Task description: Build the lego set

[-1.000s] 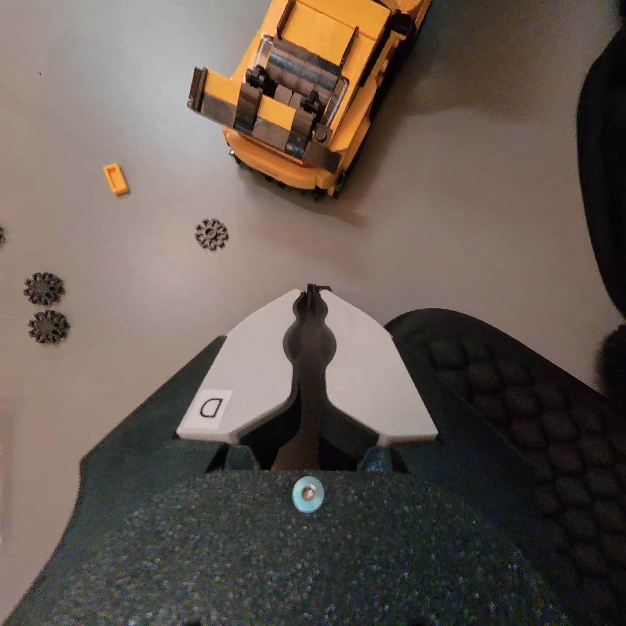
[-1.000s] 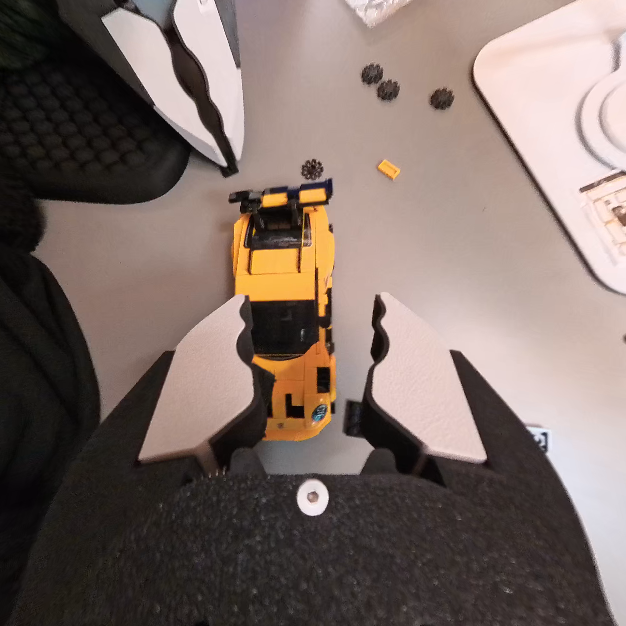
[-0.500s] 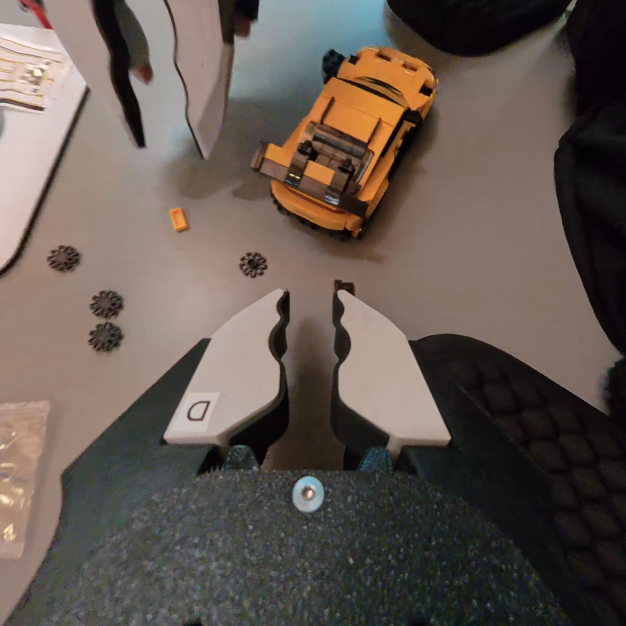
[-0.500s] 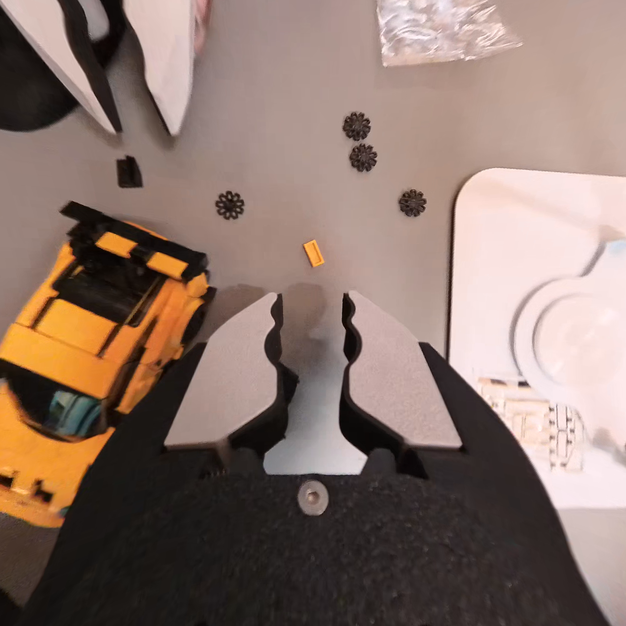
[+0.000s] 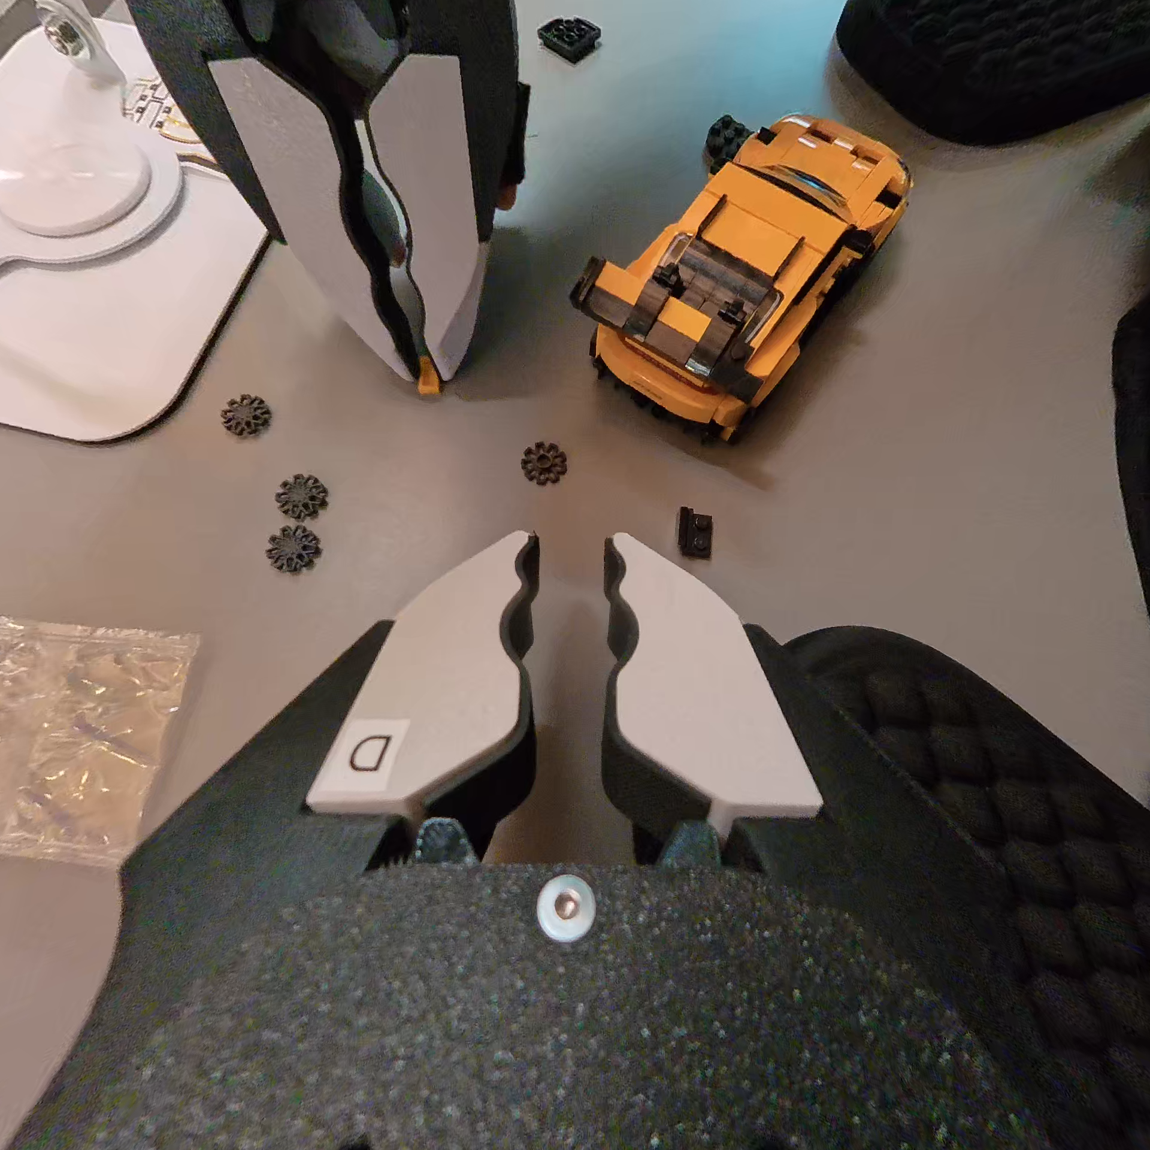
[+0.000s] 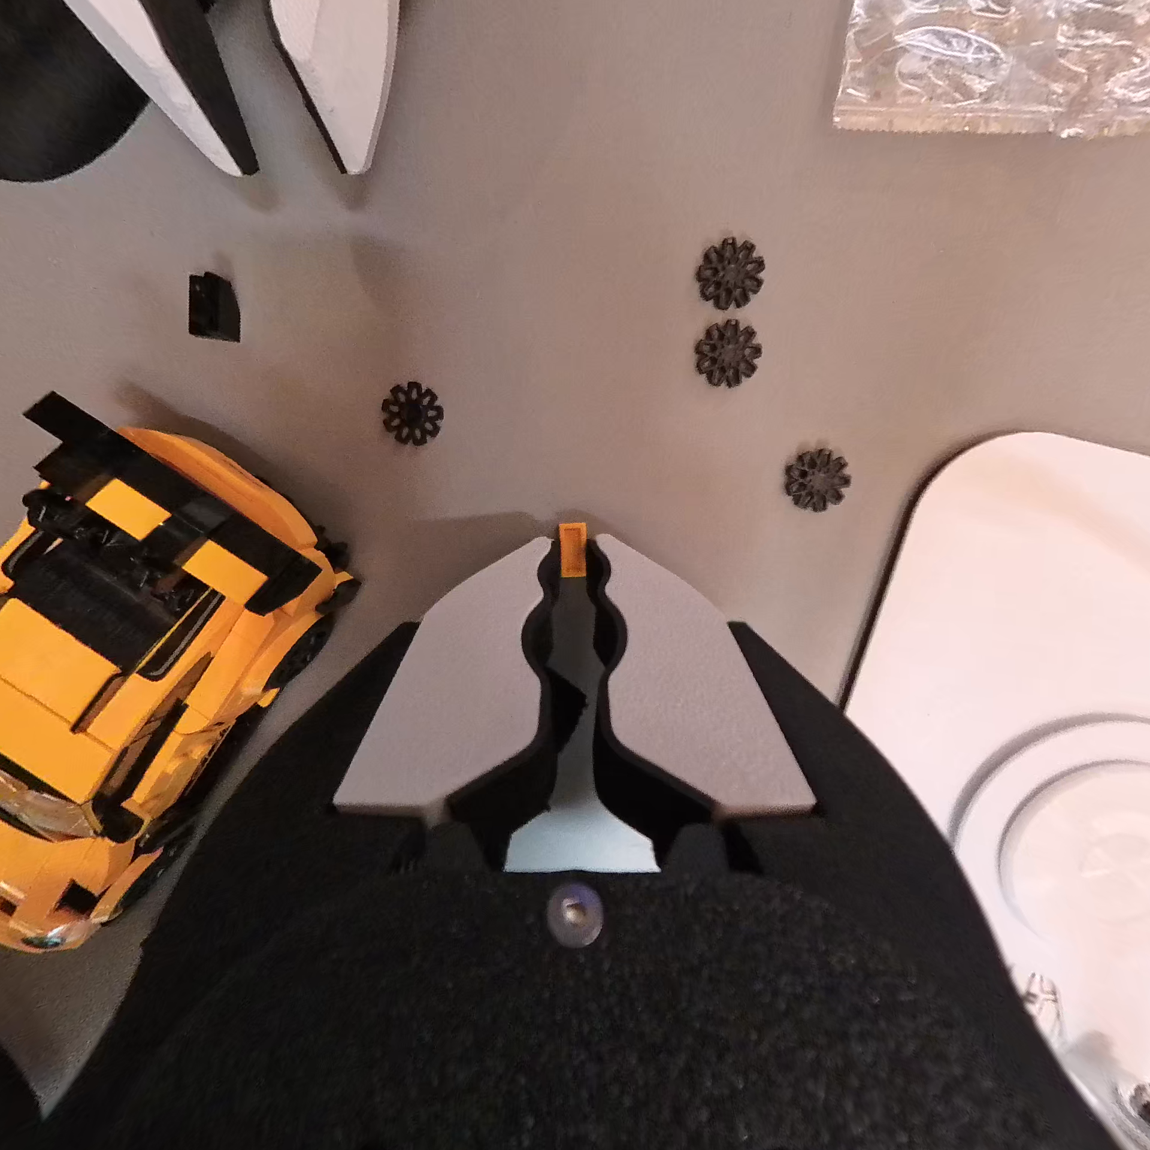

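Grey table [image 5: 933, 498]; white tray [image 5: 93, 323] at edge; crinkled clear plastic bag [image 6: 995, 62] lying flat

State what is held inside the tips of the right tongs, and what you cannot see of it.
A small orange piece is pinched between the tips of the right tongs, touching the grey table. Its lower part is hidden between the fingers.

yellow car [image 6: 124, 672]: front end cut off by left edge in right wrist view | orange piece [image 6: 572, 551]: lower part hidden between closed fingers of right gripper [image 6: 572, 547] | white tray [image 6: 1027, 684], right of car: cropped by right edge | plastic bag [image 5: 81, 734]: cropped at left edge, contents unreadable
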{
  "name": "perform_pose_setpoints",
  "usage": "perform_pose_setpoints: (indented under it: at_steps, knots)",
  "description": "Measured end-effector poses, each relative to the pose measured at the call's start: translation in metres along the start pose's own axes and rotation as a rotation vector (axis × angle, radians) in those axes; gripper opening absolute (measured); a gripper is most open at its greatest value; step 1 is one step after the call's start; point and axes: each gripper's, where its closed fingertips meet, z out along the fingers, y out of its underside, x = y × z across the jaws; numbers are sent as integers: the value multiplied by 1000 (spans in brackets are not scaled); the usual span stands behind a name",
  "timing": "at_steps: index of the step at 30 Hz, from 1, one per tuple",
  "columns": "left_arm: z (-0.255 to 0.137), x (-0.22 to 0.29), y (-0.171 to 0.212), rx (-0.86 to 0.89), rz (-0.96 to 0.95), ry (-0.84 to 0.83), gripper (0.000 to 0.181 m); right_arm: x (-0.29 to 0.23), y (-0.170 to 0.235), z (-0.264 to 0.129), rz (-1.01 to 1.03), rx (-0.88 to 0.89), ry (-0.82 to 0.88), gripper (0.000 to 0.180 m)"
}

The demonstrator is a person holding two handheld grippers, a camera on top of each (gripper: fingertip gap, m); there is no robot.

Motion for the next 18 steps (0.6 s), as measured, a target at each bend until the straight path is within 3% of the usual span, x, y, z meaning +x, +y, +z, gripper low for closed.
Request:
perform_pose_setpoints:
  at_steps: [4, 11, 18]
  knots:
    - [1, -1, 0, 8, -12, -1, 19, -2, -2, -3, -32, 11, 29, 7]
    - [5, 12, -18, 104, -78, 76, 20, -59, -49, -58, -142, 227, 71, 7]
    - [8, 38, -47, 213, -108, 159, 17, -102, -47, -48, -239, 181, 286, 7]
